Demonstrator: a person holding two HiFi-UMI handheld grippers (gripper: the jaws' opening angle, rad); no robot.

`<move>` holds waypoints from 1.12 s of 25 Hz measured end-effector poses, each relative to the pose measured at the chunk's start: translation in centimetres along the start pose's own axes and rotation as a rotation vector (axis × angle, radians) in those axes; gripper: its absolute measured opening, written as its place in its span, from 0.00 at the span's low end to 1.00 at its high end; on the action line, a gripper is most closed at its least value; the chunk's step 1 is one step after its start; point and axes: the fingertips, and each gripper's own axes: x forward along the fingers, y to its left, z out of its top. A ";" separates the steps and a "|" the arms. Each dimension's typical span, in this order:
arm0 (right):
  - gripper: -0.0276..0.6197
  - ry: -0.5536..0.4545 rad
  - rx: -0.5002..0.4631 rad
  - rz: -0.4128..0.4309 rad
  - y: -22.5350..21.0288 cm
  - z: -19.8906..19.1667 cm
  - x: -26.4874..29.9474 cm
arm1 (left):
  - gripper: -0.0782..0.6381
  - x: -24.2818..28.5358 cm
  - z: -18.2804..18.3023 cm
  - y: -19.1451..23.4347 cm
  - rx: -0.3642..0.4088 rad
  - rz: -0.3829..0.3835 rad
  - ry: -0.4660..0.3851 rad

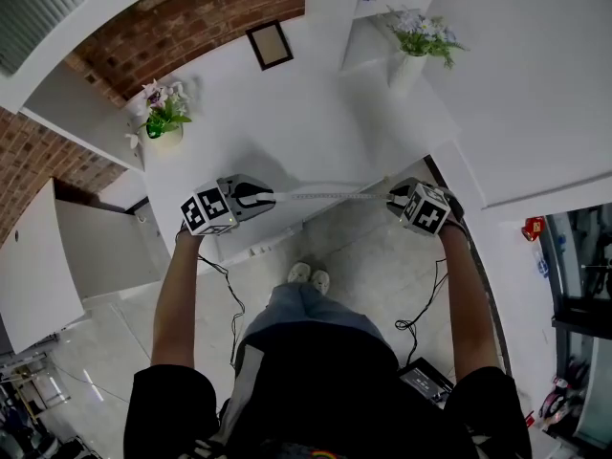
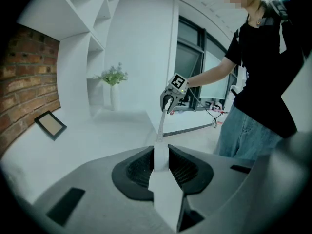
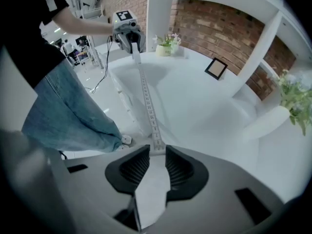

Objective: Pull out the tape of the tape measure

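Observation:
The tape (image 1: 325, 196) is stretched level between my two grippers, above the front edge of the white counter (image 1: 287, 132). My left gripper (image 1: 260, 197) is shut on the tape measure's white case (image 2: 161, 162), which fills the gap between its jaws. My right gripper (image 1: 392, 197) is shut on the tape's free end (image 3: 157, 147). In the right gripper view the numbered tape (image 3: 148, 106) runs away to the left gripper (image 3: 132, 45). The left gripper view shows the tape (image 2: 160, 128) rising to the right gripper (image 2: 167, 104).
A flower vase (image 1: 164, 122) stands at the counter's left and another (image 1: 413, 51) at the back right. A small picture frame (image 1: 270, 44) leans against the brick wall. Cables (image 1: 229, 295) hang from both grippers beside the person's legs. White shelves flank the counter.

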 end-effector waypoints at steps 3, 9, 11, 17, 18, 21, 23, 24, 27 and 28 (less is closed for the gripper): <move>0.19 -0.014 -0.006 -0.005 -0.8 0.6 0.3 | 0.23 0.0 -0.2 0.8 -0.001 0.015 0.013; 0.20 -0.064 -0.031 -0.011 -3.1 2.5 1.1 | 0.23 0.8 0.1 3.0 0.036 0.008 0.059; 0.20 -0.071 -0.042 -0.013 -4.2 3.2 1.6 | 0.23 1.2 0.2 4.1 0.044 0.003 0.074; 0.20 -0.075 -0.053 0.006 -7.0 4.4 3.9 | 0.23 2.3 -0.8 7.5 0.031 0.000 0.146; 0.20 -0.077 -0.049 0.013 -7.4 4.5 4.3 | 0.23 2.5 -1.0 8.0 0.027 -0.001 0.157; 0.20 -0.074 -0.042 0.034 -8.4 4.5 5.5 | 0.23 3.1 -1.4 9.2 0.026 -0.002 0.189; 0.20 -0.071 -0.046 0.044 -8.9 4.6 6.2 | 0.23 3.6 -2.0 9.9 0.029 -0.001 0.220; 0.20 -0.072 -0.045 0.048 -9.1 4.6 6.5 | 0.23 3.8 -2.4 10.2 0.031 -0.001 0.238; 0.20 -0.080 -0.029 0.055 -9.6 4.9 7.2 | 0.23 4.2 -3.1 10.8 0.028 -0.002 0.266; 0.20 -0.084 -0.022 0.056 -9.8 5.0 7.4 | 0.23 4.3 -3.2 11.0 0.027 -0.002 0.265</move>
